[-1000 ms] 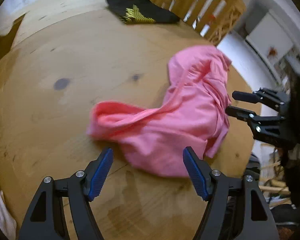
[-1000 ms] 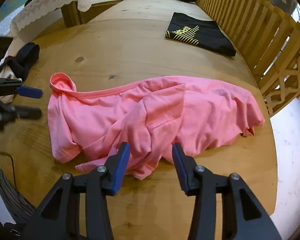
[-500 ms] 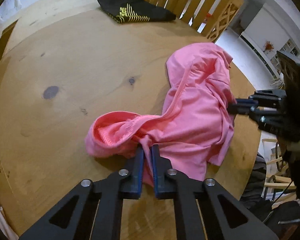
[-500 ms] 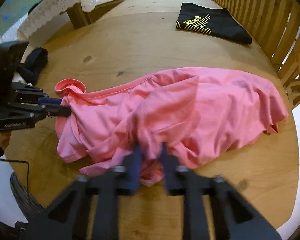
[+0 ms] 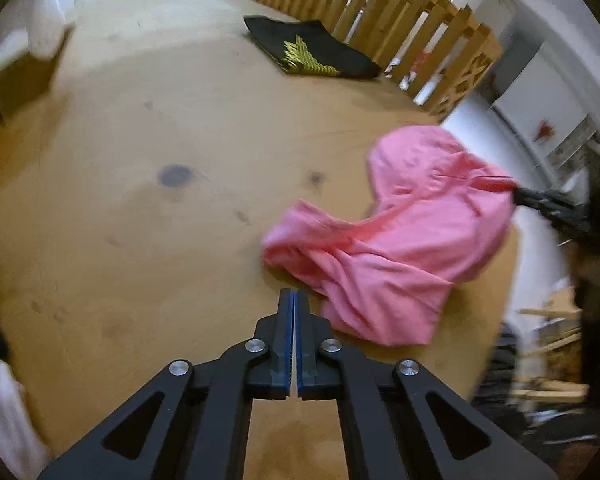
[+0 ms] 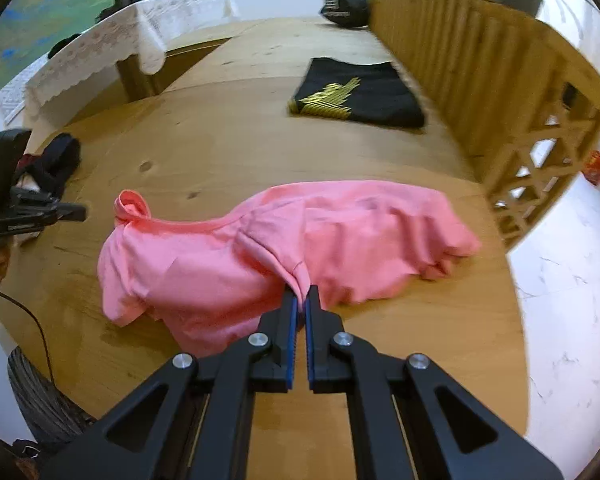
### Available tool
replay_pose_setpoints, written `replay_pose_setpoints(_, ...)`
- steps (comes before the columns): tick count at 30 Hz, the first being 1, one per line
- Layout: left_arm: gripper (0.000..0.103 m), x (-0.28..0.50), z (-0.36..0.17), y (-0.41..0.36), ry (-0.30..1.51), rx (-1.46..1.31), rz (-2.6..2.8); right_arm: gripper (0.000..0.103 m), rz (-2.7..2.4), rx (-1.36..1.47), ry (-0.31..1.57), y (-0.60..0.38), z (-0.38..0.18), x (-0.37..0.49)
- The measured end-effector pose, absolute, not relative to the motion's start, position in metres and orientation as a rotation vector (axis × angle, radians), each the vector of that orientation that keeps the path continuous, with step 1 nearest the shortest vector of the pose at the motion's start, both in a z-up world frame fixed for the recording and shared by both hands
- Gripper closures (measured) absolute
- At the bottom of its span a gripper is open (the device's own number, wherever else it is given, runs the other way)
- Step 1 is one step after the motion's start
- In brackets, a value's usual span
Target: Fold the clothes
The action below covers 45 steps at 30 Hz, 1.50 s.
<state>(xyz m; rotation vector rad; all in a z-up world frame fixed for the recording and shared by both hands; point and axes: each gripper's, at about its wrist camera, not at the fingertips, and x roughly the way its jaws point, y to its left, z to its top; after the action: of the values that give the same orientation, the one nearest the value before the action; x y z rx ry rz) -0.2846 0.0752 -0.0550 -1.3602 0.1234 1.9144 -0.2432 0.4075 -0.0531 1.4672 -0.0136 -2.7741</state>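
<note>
Right tool (image 6: 302,300) pinched limp pink shirt (image 6: 220,264) at 6 o'clock; left tool (image 5: 294,300) closed, empty; soft cloth wanted hem grips.

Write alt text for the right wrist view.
The right hand-held gripper is shut on a fold of a crumpled pink shirt lying on a round wooden table. A folded black shirt lies farther back, and the left hand-held gripper sits at the left edge.

Pink shirt (image 5: 400,248) edges look blurred, perhaps by motion.
</note>
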Motion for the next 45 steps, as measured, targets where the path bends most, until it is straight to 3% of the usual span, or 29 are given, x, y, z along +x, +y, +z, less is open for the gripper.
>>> replay_pose_setpoints(2,0.072,-0.273,-0.058,0.092,0.159,-1.367,1.886,0.099,-2.777,1.485,0.000,0.410,-0.055,-0.243)
replay_pose_setpoints(6,0.066,-0.253,-0.066,0.137,0.286,-1.350,1.848,0.099,-2.744,1.505,0.037,0.398,-0.069,-0.248)
replay_pose_setpoints(8,0.054,-0.254,-0.074,0.156,0.342,-1.394,1.883,0.099,-2.732,1.509,0.049,0.393,-0.073,-0.248)
replay_pose_setpoints(10,0.057,-0.260,-0.081,0.161,0.355,-1.423,1.894,0.099,-2.725,1.515,0.079,0.388,-0.078,-0.248)
replay_pose_setpoints(12,0.080,-0.265,-0.088,0.162,0.352,-1.437,1.864,0.099,-2.715,1.520,0.096,0.386,-0.083,-0.249)
replay_pose_setpoints(13,0.101,-0.267,-0.091,0.162,0.354,-1.437,1.850,0.099,-2.713,1.523,0.101,0.386,-0.085,-0.250)
replay_pose_setpoints(24,0.101,-0.279,-0.060,0.089,0.239,-1.284,2.005,0.100,-2.770,1.533,-0.023,0.425,-0.081,-0.247)
replay_pose_setpoints(31,0.101,-0.253,0.000,0.035,0.318,-1.134,2.129,0.100,-2.875,1.456,0.182,0.423,-0.021,-0.219)
replay_pose_setpoints(34,0.101,-0.248,-0.025,0.028,0.362,-1.244,2.066,0.100,-2.879,1.543,0.255,0.427,-0.035,-0.209)
replay_pose_setpoints(39,0.101,-0.222,-0.100,0.032,0.444,-1.446,1.889,0.100,-2.768,1.824,0.196,0.446,-0.100,-0.196)
replay_pose_setpoints(43,0.100,-0.213,-0.100,0.032,0.422,-1.417,1.889,0.099,-2.774,1.877,0.155,0.440,-0.108,-0.189)
replay_pose_setpoints(45,0.100,-0.215,-0.096,0.033,0.430,-1.407,1.902,0.091,-2.780,1.769,0.116,0.420,-0.090,-0.194)
